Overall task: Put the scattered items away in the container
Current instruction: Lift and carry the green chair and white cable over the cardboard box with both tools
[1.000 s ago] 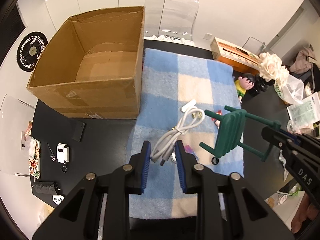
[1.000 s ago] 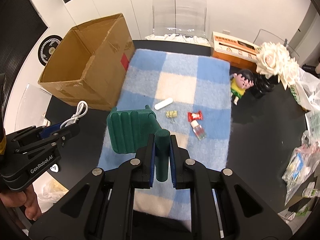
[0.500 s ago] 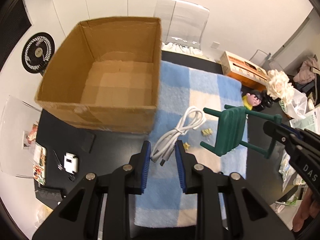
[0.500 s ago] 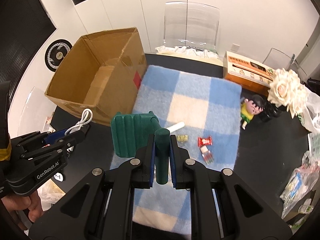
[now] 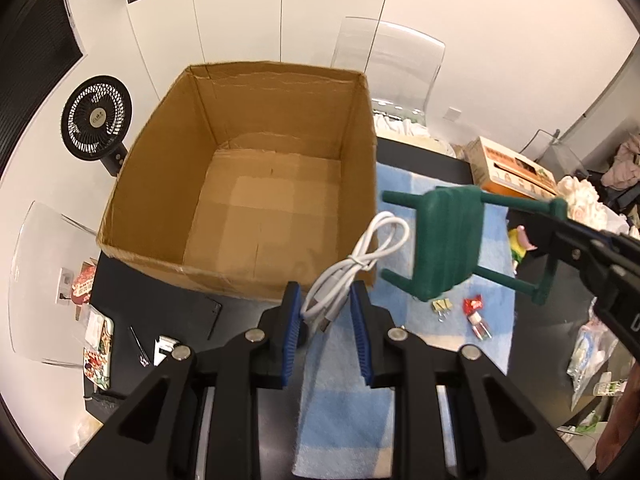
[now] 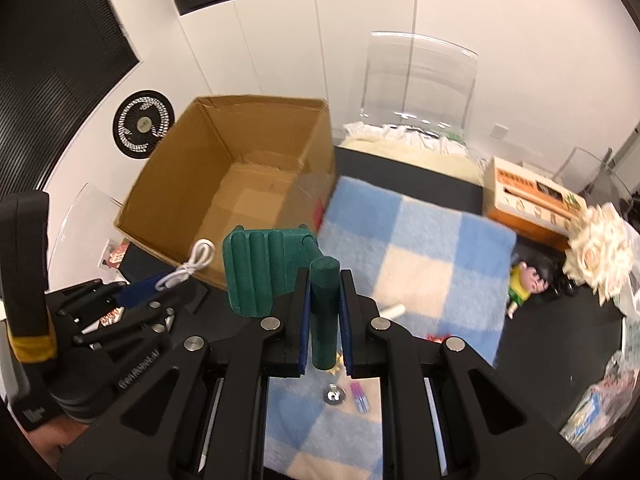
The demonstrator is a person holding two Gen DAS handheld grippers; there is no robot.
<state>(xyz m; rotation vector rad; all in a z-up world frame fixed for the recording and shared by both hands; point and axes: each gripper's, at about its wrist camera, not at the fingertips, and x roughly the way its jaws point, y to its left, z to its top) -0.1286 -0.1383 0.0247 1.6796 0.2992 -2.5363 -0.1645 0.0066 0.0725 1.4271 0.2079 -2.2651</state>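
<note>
An open brown cardboard box [image 5: 168, 184] stands bare inside on the black table. My left gripper [image 5: 326, 314] hangs by the box's near right corner, shut on a coiled white cable [image 5: 362, 254]. To its right a green toy chair [image 5: 448, 240] hangs tilted over the blue checked blanket [image 5: 344, 408], held by my right gripper [image 5: 560, 236]. In the right wrist view the right gripper [image 6: 325, 280] is shut on one chair leg [image 6: 324, 320]; the box [image 6: 180, 172] lies ahead on the left. Yellow clips [image 5: 440, 306], a red sweet [image 5: 472, 305] and a small bottle [image 5: 480, 326] lie on the blanket.
A black fan [image 5: 96, 118] stands left of the box, a clear chair [image 5: 392, 64] behind it. An orange carton [image 6: 532, 204], a doll [image 6: 526, 286] and white flowers [image 6: 600, 252] crowd the right. Small clutter [image 5: 160, 350] lies on the table front left.
Both grippers have moved left and slightly up toward the box, carrying the cable and the green chair. The box now fills more of both views.
</note>
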